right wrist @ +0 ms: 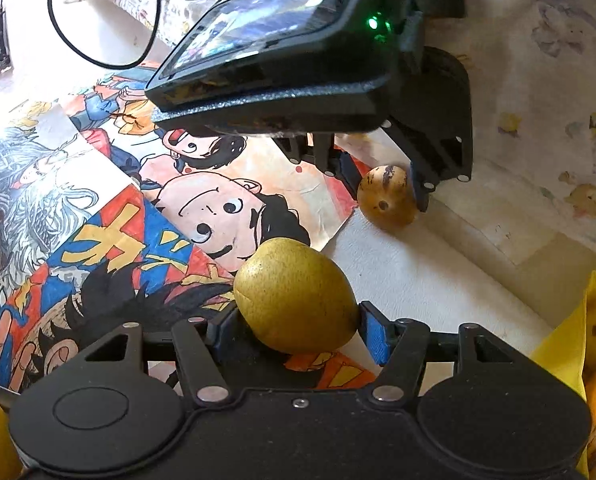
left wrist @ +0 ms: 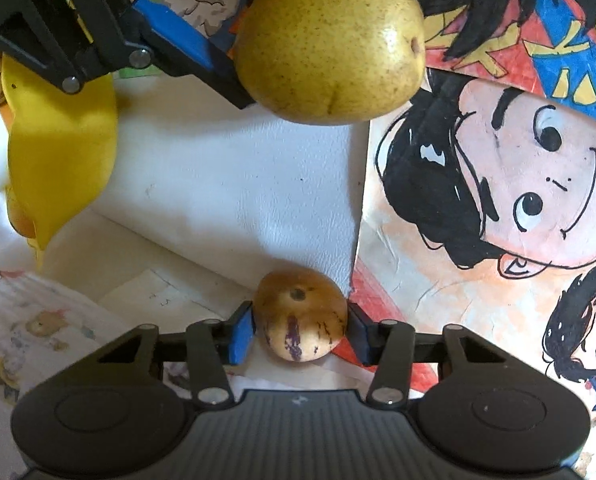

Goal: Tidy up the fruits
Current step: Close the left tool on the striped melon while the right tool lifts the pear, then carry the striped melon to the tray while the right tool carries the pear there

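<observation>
**Yellow-green pear and striped melon, one in each grip**

Yellow-green and speckled, the pear sits clamped between the blue pads of my right hand-held gripper, low in the centre of the right wrist view; the same fruit fills the top centre of the left wrist view, with that gripper reaching in from the upper left. My left hand-held gripper is closed on a small tan fruit with purple streaks, which I take for a pepino melon, at the bottom centre of its own view and right of centre in the other. Each fruit is pinched across its widest part, which I judge keeps a round, smooth skin from rolling out of the pads.

Both fruits hang over or rest near the white sheet on the bench, beside the cartoon poster; I cannot tell whether the melon touches the surface. A yellow bag lies at the left edge of the left view, and in the lower right of the right view it shows more fruit inside. I judge that bag to be the sorting place, so both fruits are mid-carry, not yet set down.
</observation>
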The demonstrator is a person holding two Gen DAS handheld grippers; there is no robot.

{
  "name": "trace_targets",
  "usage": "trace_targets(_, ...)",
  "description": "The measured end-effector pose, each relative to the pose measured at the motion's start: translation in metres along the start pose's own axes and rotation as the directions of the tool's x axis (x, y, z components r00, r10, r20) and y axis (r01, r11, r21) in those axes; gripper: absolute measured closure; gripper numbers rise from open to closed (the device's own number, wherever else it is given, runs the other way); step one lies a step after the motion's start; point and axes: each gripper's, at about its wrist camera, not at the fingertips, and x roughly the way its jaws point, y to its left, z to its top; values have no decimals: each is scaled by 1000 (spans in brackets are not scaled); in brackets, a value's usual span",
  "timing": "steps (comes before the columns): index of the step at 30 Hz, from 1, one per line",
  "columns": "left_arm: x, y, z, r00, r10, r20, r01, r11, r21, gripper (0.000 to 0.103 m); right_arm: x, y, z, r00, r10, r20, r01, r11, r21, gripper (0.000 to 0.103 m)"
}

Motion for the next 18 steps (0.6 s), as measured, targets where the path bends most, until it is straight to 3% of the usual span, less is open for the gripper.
trace_targets(6, -6, -4, -3, 1000, 14, -7, -14, 998, -58, 53, -3, -2, -3, 1000, -7, -1, 7, 998, 56, 39)
trace_targets(10, -19, 3, 1, 999, -41, -8, 39, 980, -195, 53, -5, -7, -4, 1000, -3, -12, 5, 994, 109, 40)
trace_targets(15, -38, 5, 6, 993, -115, 26, 116, 909, -401, 53, -9, -10, -4, 999, 6, -35, 0, 984, 180, 40)
trace_targets(18, -45, 5, 3, 991, -132, 37, 132, 839, -528, 53, -11, -10, -6, 999, 10, -39, -1, 974, 226, 40)
